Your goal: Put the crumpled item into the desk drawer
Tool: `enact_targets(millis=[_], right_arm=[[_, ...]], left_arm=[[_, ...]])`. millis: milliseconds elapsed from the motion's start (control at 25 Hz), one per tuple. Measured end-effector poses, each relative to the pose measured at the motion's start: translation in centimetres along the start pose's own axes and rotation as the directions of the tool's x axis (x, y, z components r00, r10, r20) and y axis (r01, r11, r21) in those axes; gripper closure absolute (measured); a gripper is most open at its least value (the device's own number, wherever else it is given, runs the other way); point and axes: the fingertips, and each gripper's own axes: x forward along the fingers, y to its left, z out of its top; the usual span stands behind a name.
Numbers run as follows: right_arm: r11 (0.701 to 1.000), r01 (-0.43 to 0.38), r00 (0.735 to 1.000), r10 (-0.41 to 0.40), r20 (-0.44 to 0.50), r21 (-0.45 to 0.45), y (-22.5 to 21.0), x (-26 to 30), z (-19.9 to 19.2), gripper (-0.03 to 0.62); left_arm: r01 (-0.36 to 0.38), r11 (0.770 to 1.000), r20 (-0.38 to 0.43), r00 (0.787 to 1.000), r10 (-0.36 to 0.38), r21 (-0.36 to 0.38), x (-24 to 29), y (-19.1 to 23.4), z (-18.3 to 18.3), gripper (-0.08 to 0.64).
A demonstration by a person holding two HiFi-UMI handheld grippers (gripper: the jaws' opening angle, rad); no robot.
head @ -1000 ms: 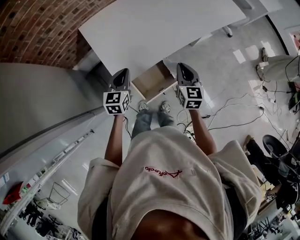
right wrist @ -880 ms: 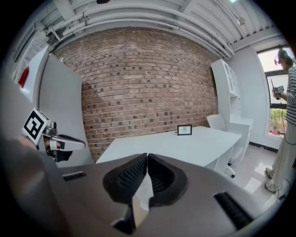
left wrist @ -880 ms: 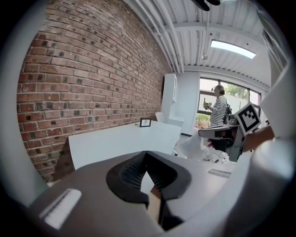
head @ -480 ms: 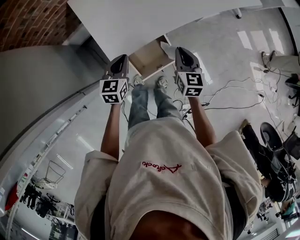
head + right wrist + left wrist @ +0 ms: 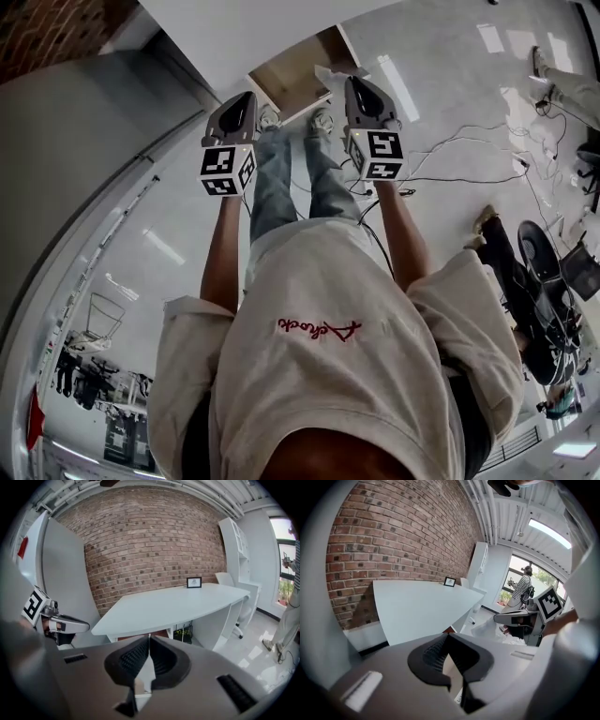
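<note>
The white desk (image 5: 234,28) stands ahead of the person, and below its front edge the drawer (image 5: 281,80) is pulled out, its pale wooden inside open from above. Both tools are held up in the air: the left gripper (image 5: 449,635) and the right gripper (image 5: 149,637) each have the jaws pressed together, with nothing seen between the pads. The crumpled item (image 5: 333,73), white and paper-like, is at the right edge of the drawer; I cannot tell if it rests on it. I judge it light, soft and springy, so pinch it across a thick fold.
</note>
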Motion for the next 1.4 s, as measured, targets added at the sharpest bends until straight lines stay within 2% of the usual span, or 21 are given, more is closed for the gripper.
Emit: enact_targets(millis=[440, 760, 1040, 1240, 1320, 1400], right_arm=[[0.998, -0.060, 0.993, 0.060, -0.100, 0.006, 2.5, 0.4, -6.6, 0.577], [0.996, -0.092, 0.989, 0.089, -0.118, -0.022, 2.1, 1.1, -8.3, 0.577], [0.983, -0.156, 0.980, 0.142, -0.138, -0.098, 2.6, 5.0, -8.8, 0.577], [0.955, -0.215, 0.970, 0.184, -0.160, -0.205, 3.1, 8.5, -8.4, 0.577], [0.930, -0.251, 0.961, 0.205, -0.187, -0.267, 3.3, 9.8, -8.7, 0.577], [0.889, -0.292, 0.949, 0.223, -0.222, -0.353, 3.6, 11.0, -9.4, 0.577]], left_arm=[[0.015, 0.999, -0.036, 0.999, -0.017, -0.049, 1.0, -1.3, -4.9, 0.551], [0.008, 0.997, -0.044, 0.999, -0.012, -0.081, 1.1, -2.3, -7.0, 0.551], [-0.010, 0.993, -0.053, 0.999, 0.004, -0.119, 0.8, -2.3, -8.9, 0.551], [-0.023, 0.990, -0.059, 0.998, 0.014, -0.139, 0.4, -2.0, -9.6, 0.551], [-0.024, 0.989, -0.062, 0.998, 0.015, -0.143, 0.5, -1.9, -9.9, 0.551], [-0.025, 0.989, -0.064, 0.998, 0.016, -0.148, 0.7, -1.7, -10.2, 0.551]])
